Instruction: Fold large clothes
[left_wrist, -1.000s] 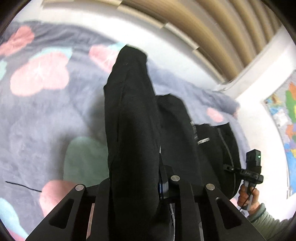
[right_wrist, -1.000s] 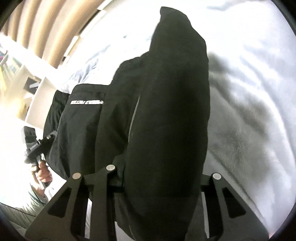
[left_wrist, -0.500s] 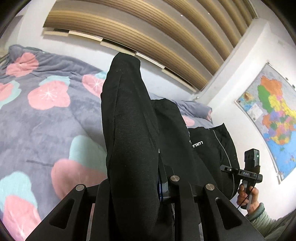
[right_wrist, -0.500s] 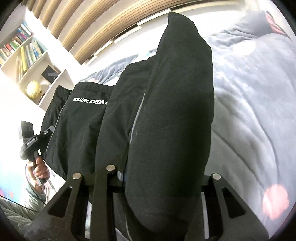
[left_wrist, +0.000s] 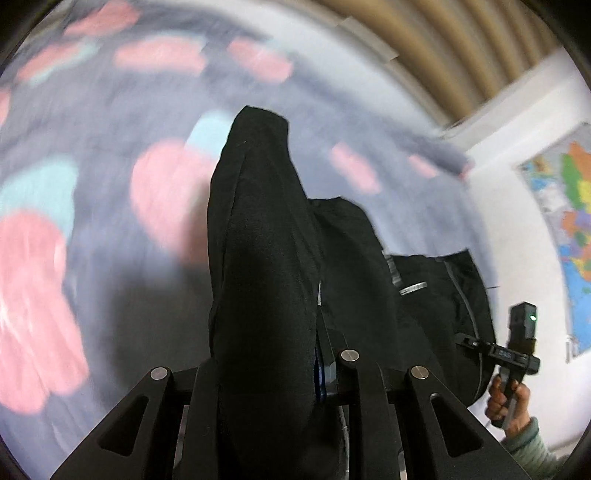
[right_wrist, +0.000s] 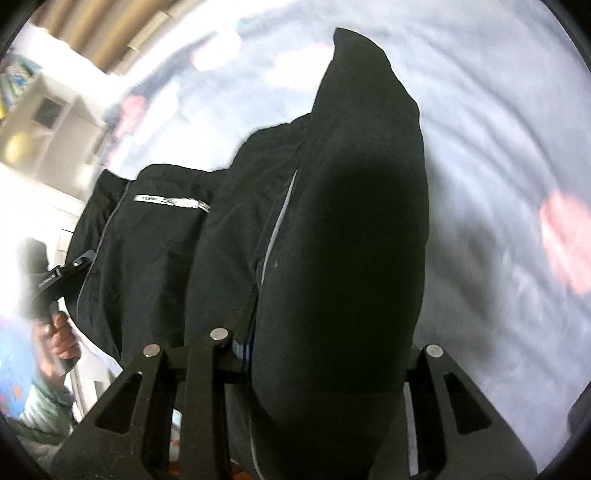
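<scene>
Beyond jacket (left_wrist: 266, 280), wall map (left_wrist: 569, 236); opposite view: bookshelf (right_wrist: 40, 110).

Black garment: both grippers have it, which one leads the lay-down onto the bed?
Marginal call: neither clearly. The left gripper and right gripper are each shut on the black garment, which spans between them above the floral blanket. Move both together; motion blur hides finer differences.

One black garment (left_wrist: 266, 258) in play — just the one, spanning both views. Two grippers: left gripper (left_wrist: 280, 373), right gripper (right_wrist: 295, 354). One floral blanket (left_wrist: 74, 184) beneath, one wall map (left_wrist: 569, 229), one bookshelf (right_wrist: 44, 110) — blurred, books uncountable.
</scene>
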